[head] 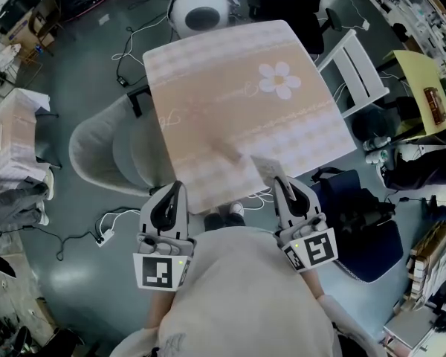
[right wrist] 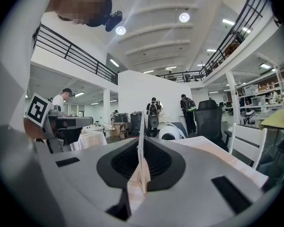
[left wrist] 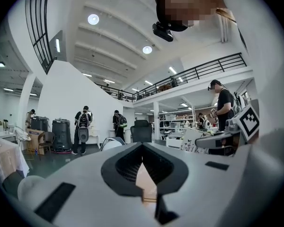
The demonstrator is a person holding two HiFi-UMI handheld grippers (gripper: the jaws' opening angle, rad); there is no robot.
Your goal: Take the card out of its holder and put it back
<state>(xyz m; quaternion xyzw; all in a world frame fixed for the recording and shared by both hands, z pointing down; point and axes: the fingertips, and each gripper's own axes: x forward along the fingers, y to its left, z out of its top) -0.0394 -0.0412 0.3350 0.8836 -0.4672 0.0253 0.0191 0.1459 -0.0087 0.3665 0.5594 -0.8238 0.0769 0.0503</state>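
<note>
The right gripper (head: 281, 182) is over the near right corner of the table (head: 208, 88). Its jaws are pressed together on the card (head: 265, 167). In the right gripper view the card (right wrist: 141, 124) stands upright and edge-on between the pads of this gripper (right wrist: 142, 148), with its top rising past the tips. From the head view the card juts out from the jaw tips toward the far side, above the checked cloth.

The left gripper (head: 176, 187) is at the table's near edge, left of the right one and well apart from the card. In its own view the left gripper (left wrist: 143, 164) has its tips closed together with nothing between them; only cloth shows through the wedge behind the tips.

A pale slim shape (head: 223, 152) lies on the cloth just far-left of the card. I cannot tell whether it is the holder.

A flower print (head: 280, 80) marks the cloth's far right part.
</note>
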